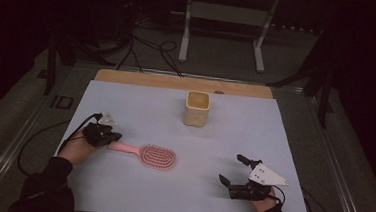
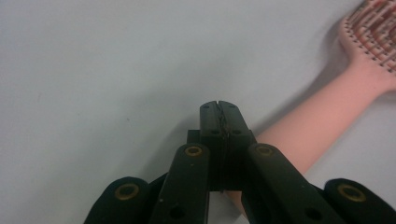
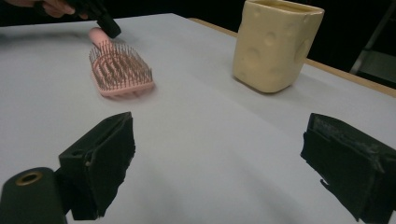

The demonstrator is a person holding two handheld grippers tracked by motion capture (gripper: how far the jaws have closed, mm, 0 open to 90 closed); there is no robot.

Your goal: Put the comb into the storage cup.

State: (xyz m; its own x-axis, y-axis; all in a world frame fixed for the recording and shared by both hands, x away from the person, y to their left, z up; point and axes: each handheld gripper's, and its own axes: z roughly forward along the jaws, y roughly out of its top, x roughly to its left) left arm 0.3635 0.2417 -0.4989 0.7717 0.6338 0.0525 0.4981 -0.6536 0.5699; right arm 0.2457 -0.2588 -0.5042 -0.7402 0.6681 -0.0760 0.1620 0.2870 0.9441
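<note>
The pink brush point(image 1: 150, 155) lies flat on the pale surface point(image 1: 140, 107), bristles up, and I use it as the landmark. Its handle points to the left gripper point(image 1: 107, 136), which sits right at the handle's end. In the left gripper view the jaws are pressed together with nothing between them, and the handle lies just beside and under them. So the gripper does not hold the brush. It may be touching the handle from above, but the view is too dim to be sure. It looks as if the gripper is set there to push or pin the handle, or to get ready for a grab.

The right gripper point(image 1: 232, 169) rests well to the right of the brush, with its jaws wide apart and empty. It seems to be waiting.

A yellow cup point(image 1: 197, 108) stands upright beyond the brush, well apart from it. It may be where the brush should go.

The surface is a light sheet over a wooden top. The room around it is dark, with cables on the floor and a white frame point(image 1: 226, 28) far behind the cup.
</note>
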